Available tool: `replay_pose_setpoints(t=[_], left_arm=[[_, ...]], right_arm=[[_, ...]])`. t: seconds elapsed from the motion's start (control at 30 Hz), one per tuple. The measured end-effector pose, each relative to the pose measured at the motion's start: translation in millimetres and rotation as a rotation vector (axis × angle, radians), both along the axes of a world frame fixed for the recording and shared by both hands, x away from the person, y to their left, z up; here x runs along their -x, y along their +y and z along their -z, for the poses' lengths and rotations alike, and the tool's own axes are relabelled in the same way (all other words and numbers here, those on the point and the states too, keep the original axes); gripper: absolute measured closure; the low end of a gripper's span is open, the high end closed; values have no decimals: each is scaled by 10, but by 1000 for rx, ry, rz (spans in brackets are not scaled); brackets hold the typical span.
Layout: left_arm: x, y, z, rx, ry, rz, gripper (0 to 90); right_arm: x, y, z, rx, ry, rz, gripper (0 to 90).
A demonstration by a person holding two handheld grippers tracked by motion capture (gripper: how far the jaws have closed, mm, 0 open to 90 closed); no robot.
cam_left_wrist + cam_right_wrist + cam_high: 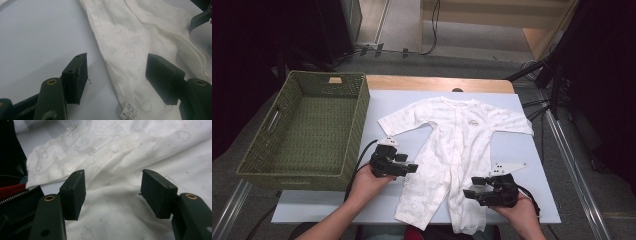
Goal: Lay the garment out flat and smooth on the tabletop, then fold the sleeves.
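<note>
On the pale tabletop (532, 200), at the centre of the high view, a white baby romper (452, 150) lies spread flat, its sleeves reaching toward nine and three o'clock and its two legs running down toward six o'clock, where the cuffs hang at the near edge. At nine o'clock from the romper stands a green woven basket (257, 165), well apart from the cloth. The left gripper (412, 168) sits at about seven o'clock of the garment, just beside the outer seam of one leg, with its jaws standing apart; in the left gripper view that seam and a small care label (129, 112) lie on the table between the two black jaws, with neither pad pressing the cloth. The right gripper (472, 187) sits at about five o'clock, over the other leg, its jaws likewise apart; in the right gripper view the snap-buttoned cloth (115, 148) lies loose between them, unpinched.
</note>
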State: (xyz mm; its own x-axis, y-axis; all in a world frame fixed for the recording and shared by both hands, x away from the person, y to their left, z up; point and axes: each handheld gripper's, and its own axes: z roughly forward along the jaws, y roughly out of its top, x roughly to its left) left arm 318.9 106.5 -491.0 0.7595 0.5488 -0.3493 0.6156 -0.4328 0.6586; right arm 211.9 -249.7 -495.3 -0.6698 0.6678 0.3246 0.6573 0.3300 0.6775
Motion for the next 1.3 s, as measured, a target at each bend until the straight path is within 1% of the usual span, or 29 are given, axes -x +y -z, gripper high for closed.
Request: replay_pose_setpoints(t=[0.13, 0.23, 0.33, 0.4, 0.43, 0.47, 0.5, 0.53, 0.63, 0.77, 0.9, 1.03, 1.07, 1.3], left_arm=[[-13, 5, -4, 10, -3, -10, 341], [-43, 2, -4, 6, 4, -12, 330], [-63, -4, -23, 3, -2, -11, 306], [-93, -12, -48, 17, -8, -12, 302], [-104, -13, -50, 30, -1, -8, 298], [-113, -13, -51, 36, 5, -3, 269], [-119, -18, -51, 39, 9, -2, 266], [-124, -25, -55, 33, 6, 4, 266], [-131, -34, -60, 43, 7, 5, 266], [-168, -51, -73, 38, 8, 12, 266], [-212, -73, -84, 20, 5, 20, 267], [-256, -85, -108, 22, 3, 28, 268], [-267, -90, -117, 18, -3, 24, 268], [-346, -92, -151, 23, -10, 14, 268]], right_arm=[[-35, -22, -2, -1, -1, 5, 343], [-48, -23, -11, -2, 2, 5, 343], [-53, -25, -15, -2, 1, 0, 343], [-65, -30, -14, -3, 1, 0, 343], [-67, -30, -14, -4, 4, 4, 343], [-73, -34, -12, -4, 3, 2, 344], [-76, -36, -13, -2, 5, 2, 344], [-78, -36, -11, -2, 6, 2, 344], [-79, -38, -8, -6, 8, 2, 344], [-76, -45, -15, -6, 9, 0, 344], [-79, -38, -9, -6, 13, 2, 344], [-84, -23, -10, -3, 10, -11, 344], [-85, -21, -9, -3, 11, -12, 344], [-111, -12, -3, -8, 11, -21, 340]])
